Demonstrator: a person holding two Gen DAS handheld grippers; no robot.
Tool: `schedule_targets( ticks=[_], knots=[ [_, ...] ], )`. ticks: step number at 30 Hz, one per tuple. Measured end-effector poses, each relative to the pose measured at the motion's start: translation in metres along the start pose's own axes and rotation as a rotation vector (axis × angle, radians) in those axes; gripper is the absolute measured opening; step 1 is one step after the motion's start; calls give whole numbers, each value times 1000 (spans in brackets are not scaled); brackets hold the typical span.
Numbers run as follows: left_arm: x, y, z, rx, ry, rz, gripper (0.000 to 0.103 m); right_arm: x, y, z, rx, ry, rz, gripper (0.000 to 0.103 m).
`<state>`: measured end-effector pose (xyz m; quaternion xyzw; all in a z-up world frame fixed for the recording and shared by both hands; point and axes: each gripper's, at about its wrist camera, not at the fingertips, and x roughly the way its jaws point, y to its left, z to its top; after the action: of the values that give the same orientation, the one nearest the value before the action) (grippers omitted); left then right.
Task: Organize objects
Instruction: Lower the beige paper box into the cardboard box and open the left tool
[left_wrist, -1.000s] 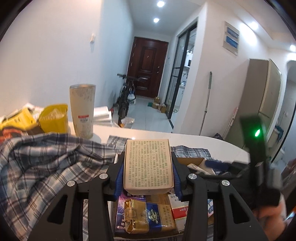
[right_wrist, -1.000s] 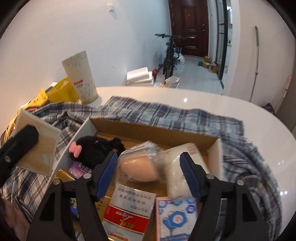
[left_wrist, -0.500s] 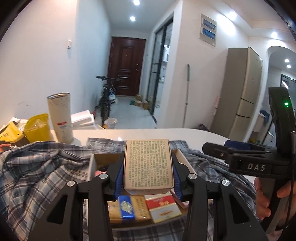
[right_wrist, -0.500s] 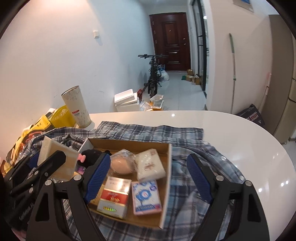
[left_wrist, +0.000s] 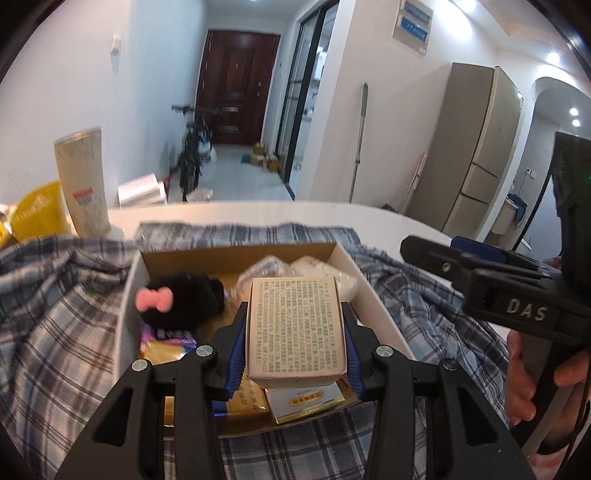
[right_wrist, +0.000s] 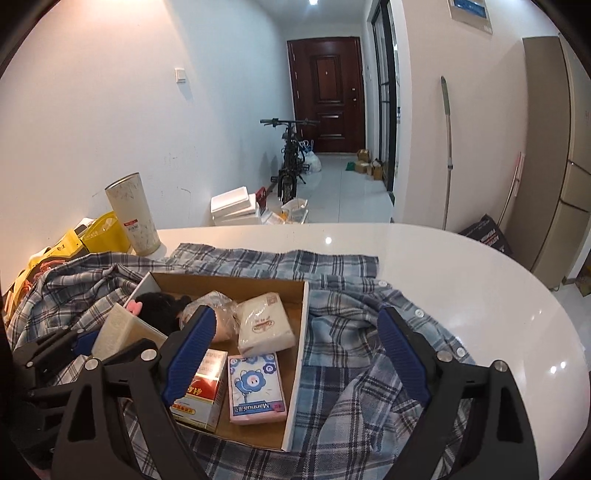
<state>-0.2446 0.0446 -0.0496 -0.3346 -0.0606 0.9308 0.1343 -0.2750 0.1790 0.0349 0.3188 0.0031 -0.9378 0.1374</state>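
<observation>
beige, text-covered box (left_wrist: 297, 326) sits pinched between the blue pads of your left gripper (left_wrist: 295, 354), held above the near end of the cardboard tray (left_wrist: 373, 295) on the plaid shirt (right_wrist: 351, 354). your right gripper (right_wrist: 295, 354) is spread wide with nothing between its fingers, hovering over the tray's right wall, just beside the pink tissue pack (right_wrist: 256, 387).

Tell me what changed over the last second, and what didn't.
The right gripper pulled up and back from just above the wrapped items to a higher spot over the cardboard box, its jaws now wider apart and empty. The left gripper swung its view back toward the box interior, where the black plush shows. Unchanged: the left stays shut on the printed box; the box contents lie as before.
</observation>
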Motion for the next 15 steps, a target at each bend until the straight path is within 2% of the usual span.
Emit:
schedule_targets(
  ticks=[5,9,11,13,15],
  knots=[
    [14,-6,-7,23,29,44,45,3,-2,-2,5,10,-4,88],
    [18,-8,-9,46,34,46,46,4,-3,-3,3,15,-3,88],
    [19,-10,-10,53,39,49,49,5,-2,-3,1,16,-5,88],
    [20,-10,-10,53,40,52,60,5,-3,-3,-2,14,-10,88],
    [18,-9,-9,50,26,56,66,4,-3,-3,-3,9,-15,88]
  ],
)
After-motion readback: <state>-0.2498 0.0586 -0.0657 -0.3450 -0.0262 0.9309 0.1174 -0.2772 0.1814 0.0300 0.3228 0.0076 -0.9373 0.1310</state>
